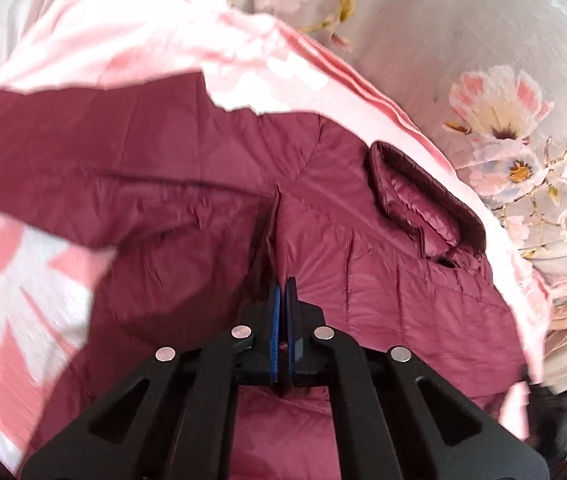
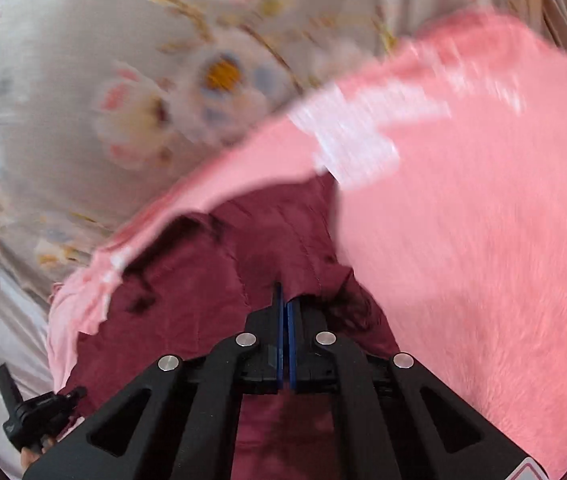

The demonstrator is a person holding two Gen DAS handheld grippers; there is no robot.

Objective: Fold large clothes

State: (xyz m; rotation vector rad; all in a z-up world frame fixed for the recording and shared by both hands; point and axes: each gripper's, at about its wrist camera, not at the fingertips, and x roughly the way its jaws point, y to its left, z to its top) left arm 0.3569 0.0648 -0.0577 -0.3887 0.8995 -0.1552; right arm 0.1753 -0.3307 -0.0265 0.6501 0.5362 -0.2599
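A maroon quilted jacket (image 1: 163, 168) lies spread on a pink blanket, its stand-up collar (image 1: 423, 204) at the right. My left gripper (image 1: 283, 282) is shut, and a raised ridge of jacket fabric runs straight into its blue pads. In the right wrist view the same jacket (image 2: 203, 280) shows wrinkled, partly hidden under a pink fold. My right gripper (image 2: 285, 300) is shut on a pinch of the maroon fabric, with creases spreading out from its tips.
The pink blanket (image 1: 123, 32) with white patches lies over the jacket's edges, and a big blurred flap (image 2: 463, 220) covers its right side. A floral bedsheet (image 1: 463, 32) (image 2: 83, 80) lies beneath. A black device (image 2: 39, 412) shows at the lower left.
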